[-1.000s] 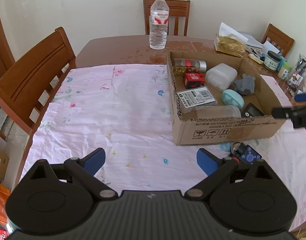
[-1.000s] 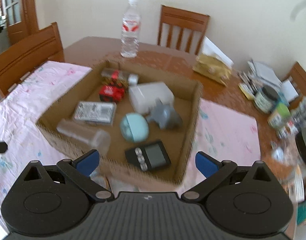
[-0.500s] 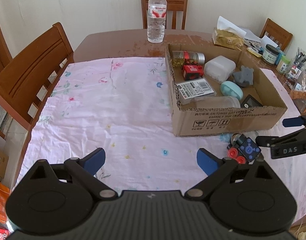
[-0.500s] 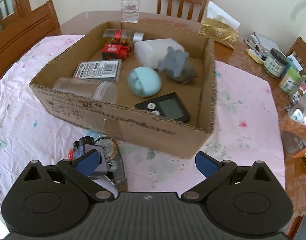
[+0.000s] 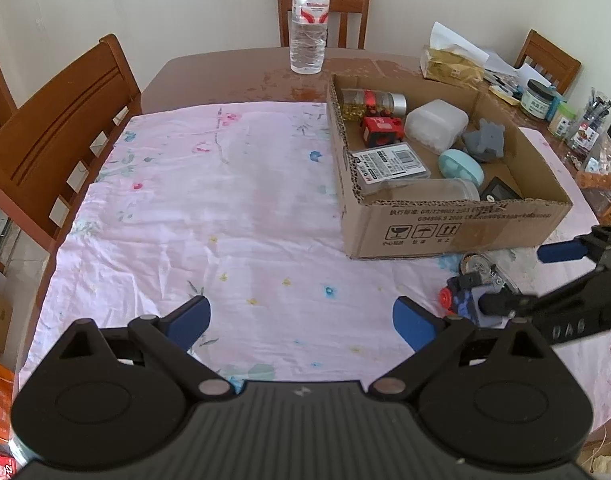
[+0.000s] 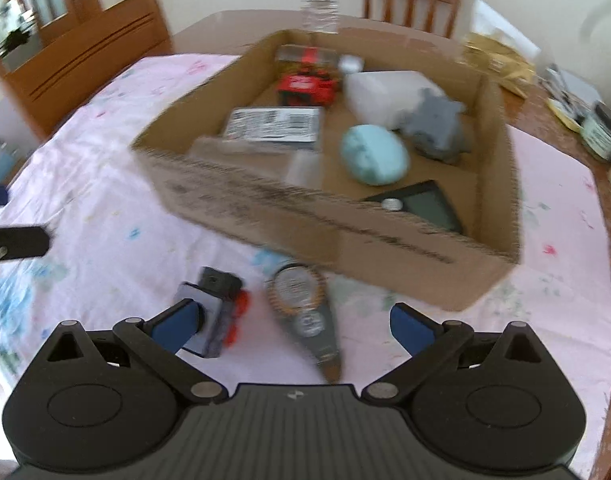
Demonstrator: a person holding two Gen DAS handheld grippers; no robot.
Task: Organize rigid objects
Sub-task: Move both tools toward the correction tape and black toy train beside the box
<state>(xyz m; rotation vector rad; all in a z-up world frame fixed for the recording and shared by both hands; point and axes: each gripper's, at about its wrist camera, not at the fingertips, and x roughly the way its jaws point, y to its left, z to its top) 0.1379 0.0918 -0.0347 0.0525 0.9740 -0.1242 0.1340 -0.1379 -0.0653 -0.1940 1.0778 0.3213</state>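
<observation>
Both grippers stand wide open and hold nothing. Left gripper (image 5: 301, 322) hovers over a bare stretch of the pink floral tablecloth (image 5: 209, 208), whose thin fabric is creased and rumpled. Right gripper (image 6: 291, 322) hangs low over the near right of the cloth, where two loose items lie just in front of the cardboard box (image 6: 345, 224): a blocky toy train (image 6: 221, 304) in grey-blue with red wheels, beside the gripper's left fingertip — touching or not, I cannot tell — and a flat wedge-shaped tool (image 6: 305, 312) with a round orange-rimmed dial, between the open fingers.

Corrugated and open-topped, the box has raw ragged edges and printed handling symbols on its near wall. Inside lie a clear jar (image 5: 373, 102) on its side with gold contents, a red toy vehicle (image 5: 383, 130), a frosted plastic tub (image 5: 437, 124), a grey animal figure (image 5: 485, 140), a smooth pale-blue egg-shaped case (image 5: 461, 164), a labelled flat case (image 5: 389, 164), a clear cylinder (image 5: 433, 190) and a black digital timer (image 6: 421, 206).

Beyond the cloth, a ribbed water bottle (image 5: 309, 20) stands upright on the glossy brown table (image 5: 233, 72).
</observation>
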